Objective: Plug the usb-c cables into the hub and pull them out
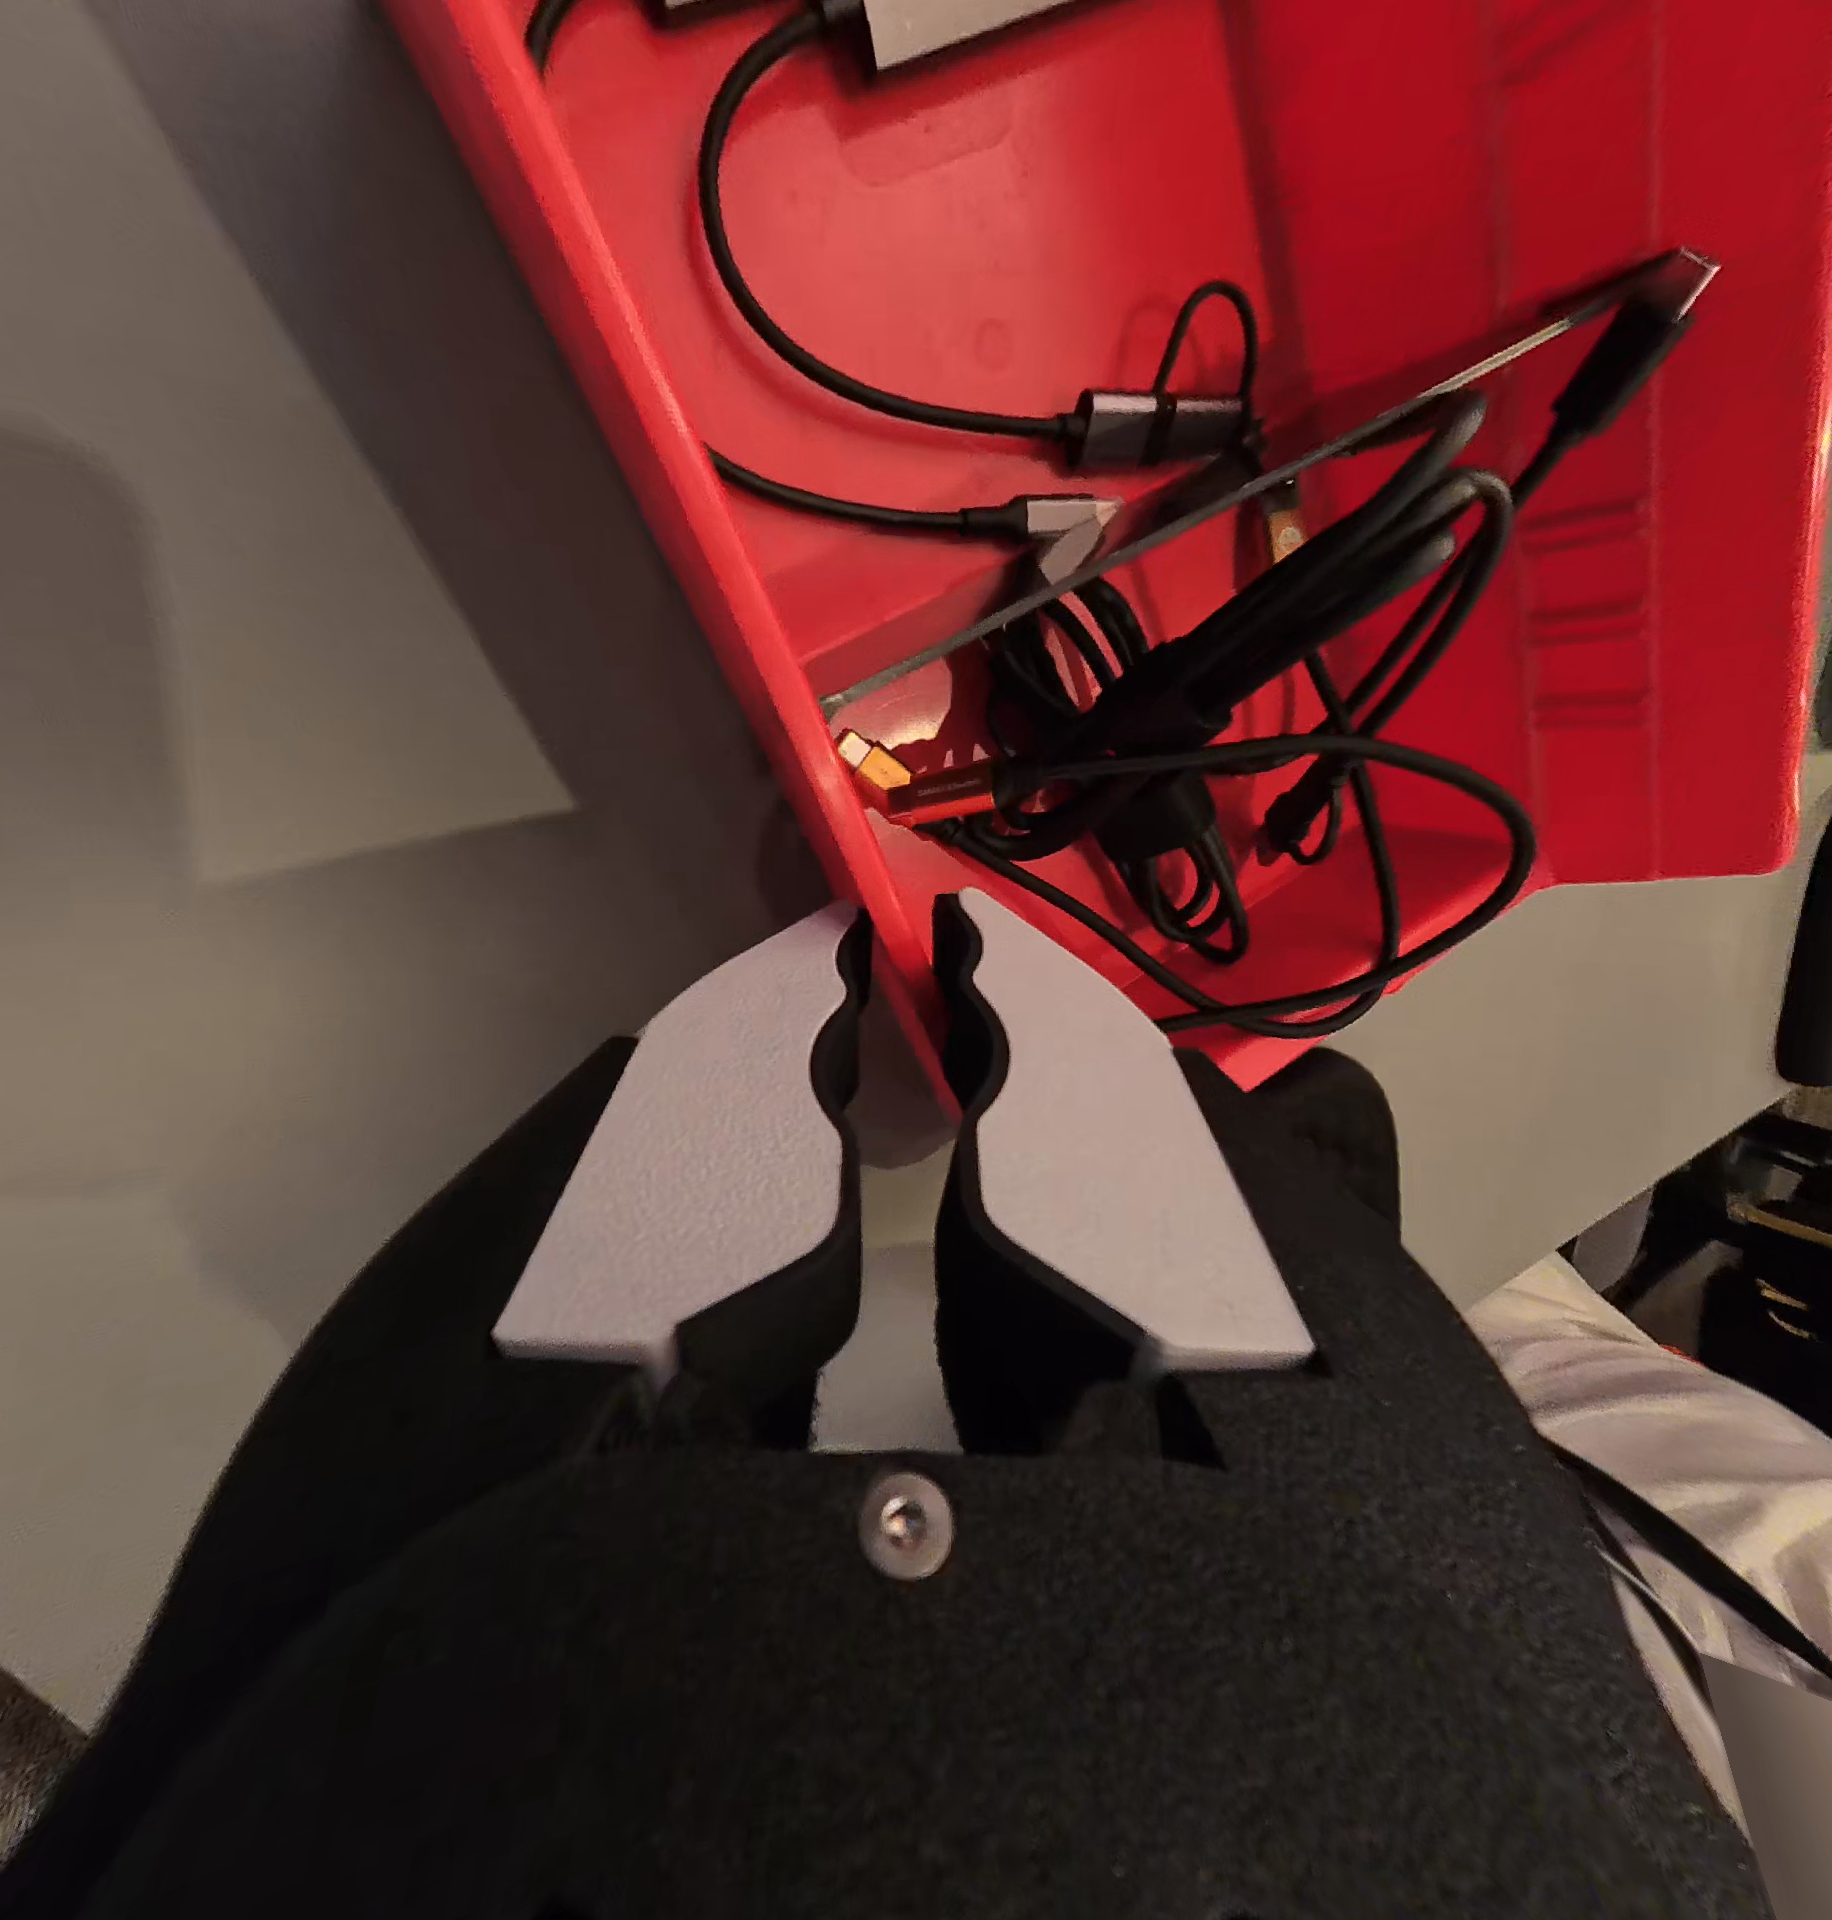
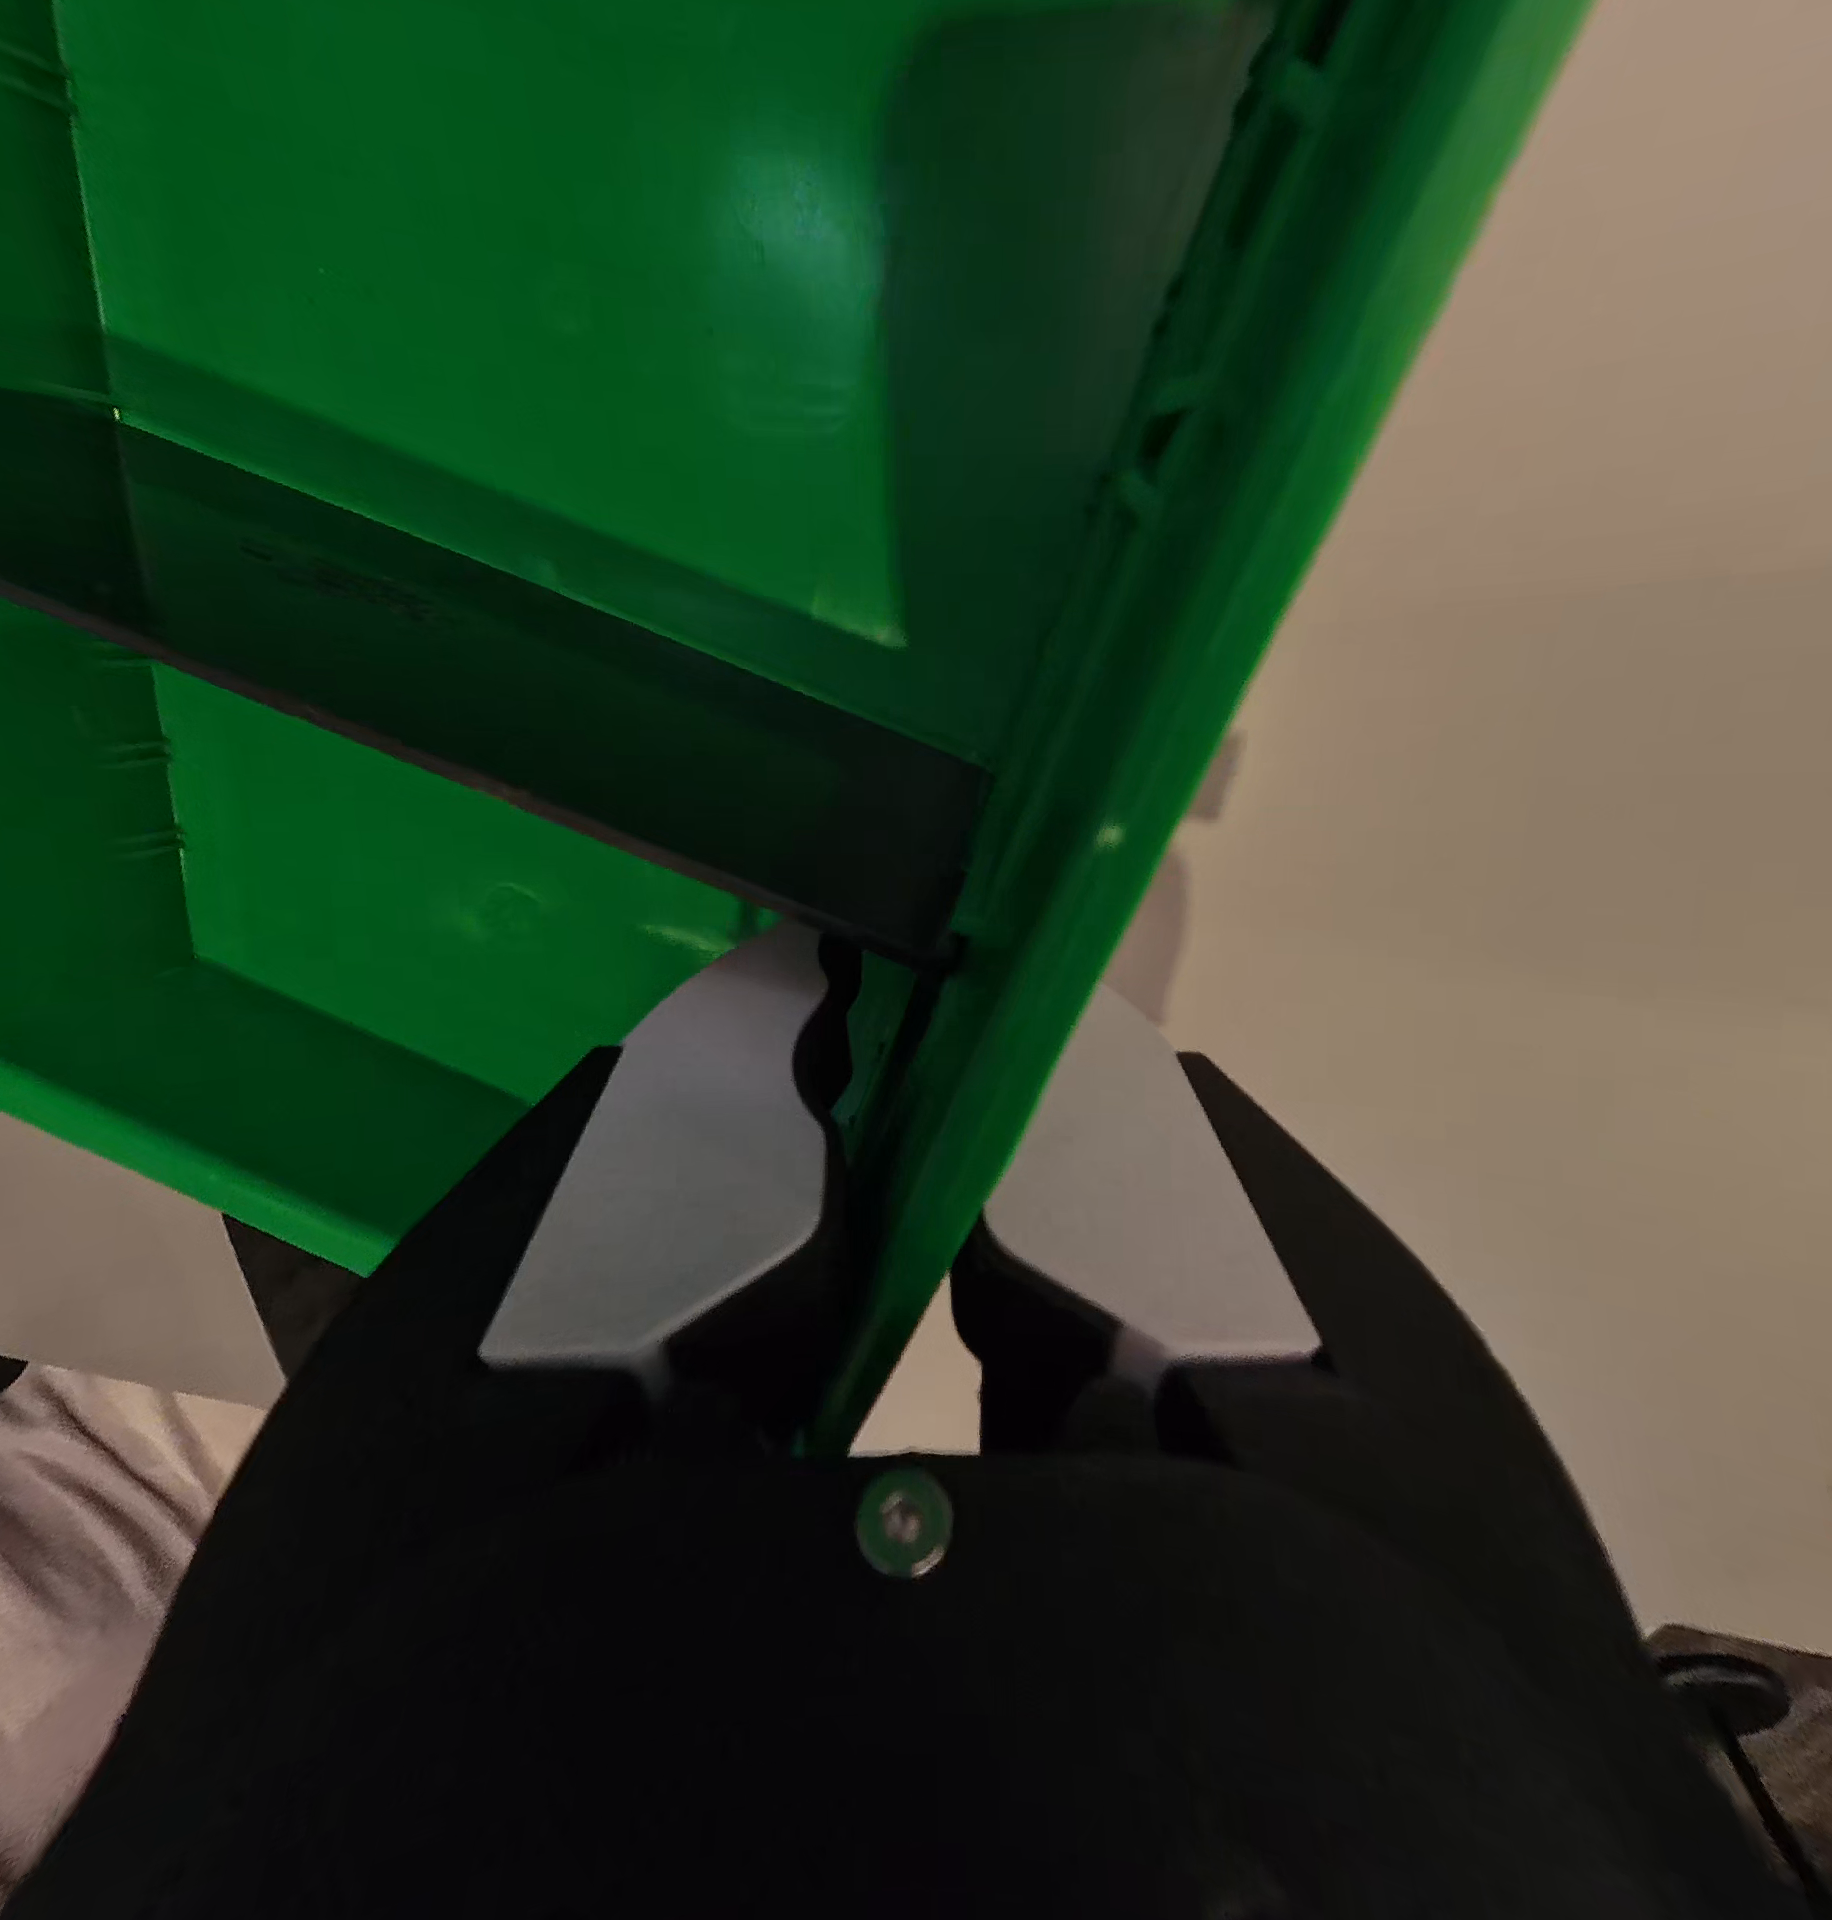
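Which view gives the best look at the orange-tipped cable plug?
The left wrist view: the orange-tipped plug lies in plain sight in the red bin, among black cables. The right wrist view shows none of it, only the green bin.

Your left wrist camera looks forward along its tongs (image 1: pixel 904 914), very close to the red bin (image 1: pixel 1359 260), whose rim runs between them; you see into its tilted interior. Your right wrist camera looks along its own tongs (image 2: pixel 896 961), just as close to the green bin (image 2: pixel 476 260). A green sliver at the left view's right edge may be that bin.
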`<action>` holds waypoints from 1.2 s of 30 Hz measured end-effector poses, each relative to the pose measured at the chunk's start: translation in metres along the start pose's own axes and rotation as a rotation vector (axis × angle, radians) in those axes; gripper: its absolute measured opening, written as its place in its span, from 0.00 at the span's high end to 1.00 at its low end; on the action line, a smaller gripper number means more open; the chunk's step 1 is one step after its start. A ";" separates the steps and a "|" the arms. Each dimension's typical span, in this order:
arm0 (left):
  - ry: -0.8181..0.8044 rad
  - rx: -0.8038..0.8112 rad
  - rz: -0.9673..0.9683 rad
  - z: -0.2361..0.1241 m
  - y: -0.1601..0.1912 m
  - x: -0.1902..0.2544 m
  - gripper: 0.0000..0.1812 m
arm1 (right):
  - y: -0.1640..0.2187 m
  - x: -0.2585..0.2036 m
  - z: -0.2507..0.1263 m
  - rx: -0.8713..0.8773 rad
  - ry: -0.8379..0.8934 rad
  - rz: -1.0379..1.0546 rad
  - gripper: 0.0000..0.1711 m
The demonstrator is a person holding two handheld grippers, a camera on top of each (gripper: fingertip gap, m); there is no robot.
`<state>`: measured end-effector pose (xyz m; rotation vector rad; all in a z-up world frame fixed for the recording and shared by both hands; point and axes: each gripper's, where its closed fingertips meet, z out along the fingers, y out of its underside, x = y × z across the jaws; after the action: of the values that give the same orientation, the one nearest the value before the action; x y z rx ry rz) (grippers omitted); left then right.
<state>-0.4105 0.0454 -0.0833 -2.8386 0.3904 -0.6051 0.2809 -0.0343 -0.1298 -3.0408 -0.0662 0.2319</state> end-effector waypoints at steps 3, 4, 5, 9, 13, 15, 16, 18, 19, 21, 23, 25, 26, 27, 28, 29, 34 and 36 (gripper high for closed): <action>-0.011 -0.012 0.035 -0.003 0.007 -0.003 0.94 | -0.003 0.003 0.004 -0.004 -0.016 -0.003 0.90; -0.023 -0.021 0.066 -0.004 0.008 -0.003 0.94 | -0.005 0.004 0.006 0.001 -0.025 -0.008 0.90; -0.039 -0.029 0.089 -0.004 0.009 -0.003 0.94 | -0.007 0.005 0.008 0.005 -0.036 -0.013 0.90; -0.079 -0.050 0.130 -0.004 0.010 -0.003 0.94 | -0.015 0.004 0.018 0.024 -0.100 -0.043 0.90; -0.103 -0.060 0.178 -0.004 0.010 -0.003 0.94 | -0.022 0.004 0.018 0.015 -0.088 -0.114 0.90; -0.118 -0.068 0.223 -0.005 0.010 -0.002 0.94 | -0.025 0.003 0.018 0.005 -0.076 -0.139 0.91; -0.126 -0.072 0.240 -0.005 0.010 -0.002 0.94 | -0.027 0.003 0.018 0.002 -0.072 -0.149 0.91; -0.131 -0.080 0.262 -0.004 0.011 0.000 0.94 | -0.028 0.002 0.018 -0.009 -0.065 -0.162 0.92; -0.131 -0.083 0.274 -0.003 0.011 0.002 0.94 | -0.029 0.003 0.018 -0.012 -0.058 -0.165 0.93; -0.122 -0.085 0.282 -0.003 0.011 0.003 0.94 | -0.030 0.006 0.017 -0.015 -0.036 -0.170 0.94; -0.102 -0.072 0.274 -0.002 0.012 0.005 0.94 | -0.029 0.009 0.017 -0.023 -0.036 -0.166 0.95; -0.081 -0.062 0.248 -0.003 0.014 0.003 0.94 | -0.028 0.011 0.016 -0.023 -0.039 -0.159 0.95; -0.077 -0.055 0.237 -0.005 0.015 0.002 0.94 | -0.028 0.012 0.016 -0.023 -0.038 -0.160 0.95; -0.082 -0.055 0.226 -0.006 0.017 -0.001 0.94 | -0.028 0.013 0.016 -0.023 -0.039 -0.160 0.95; -0.092 -0.053 0.217 -0.008 0.019 -0.003 0.95 | -0.028 0.013 0.016 -0.022 -0.037 -0.162 0.95; -0.105 -0.054 0.214 -0.010 0.021 -0.006 0.95 | -0.028 0.014 0.016 -0.023 -0.035 -0.163 0.95; -0.130 -0.041 0.205 -0.016 0.024 -0.016 0.95 | -0.028 0.017 0.015 -0.023 -0.030 -0.165 0.95; -0.128 -0.030 0.188 -0.016 0.023 -0.018 0.96 | -0.027 0.018 0.015 -0.031 -0.028 -0.163 0.95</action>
<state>-0.4383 0.0271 -0.0813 -2.8062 0.6378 -0.3825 0.2950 -0.0049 -0.1449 -3.0418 -0.3217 0.2621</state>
